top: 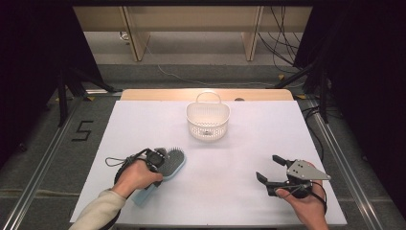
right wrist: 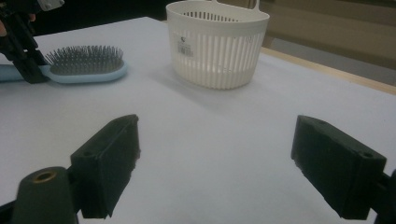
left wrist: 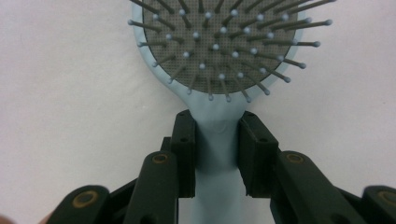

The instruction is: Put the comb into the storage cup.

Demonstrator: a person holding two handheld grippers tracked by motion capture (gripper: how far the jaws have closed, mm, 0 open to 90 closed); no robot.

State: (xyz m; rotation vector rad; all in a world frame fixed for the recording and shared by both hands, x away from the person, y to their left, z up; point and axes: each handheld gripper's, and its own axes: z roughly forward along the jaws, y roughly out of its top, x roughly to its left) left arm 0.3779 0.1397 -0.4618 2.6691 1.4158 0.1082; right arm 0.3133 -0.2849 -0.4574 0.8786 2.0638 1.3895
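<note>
A light blue hairbrush (top: 173,163) with grey bristles lies flat on the white table, bristles up, at the front left. My left gripper (left wrist: 217,140) is shut on the neck of the hairbrush (left wrist: 219,51), one pad on each side of the handle just below the head. In the right gripper view the hairbrush (right wrist: 86,67) lies at the far left with the left gripper (right wrist: 23,51) on its handle. At the front right my right gripper (top: 269,168) stands open above the table with nothing between its jaws (right wrist: 215,163).
A white slotted plastic basket (top: 208,120) with a loop handle stands upright at the middle back of the table (top: 249,143); it also appears as basket (right wrist: 217,44) ahead of the right gripper. Dark stands and cables flank the table.
</note>
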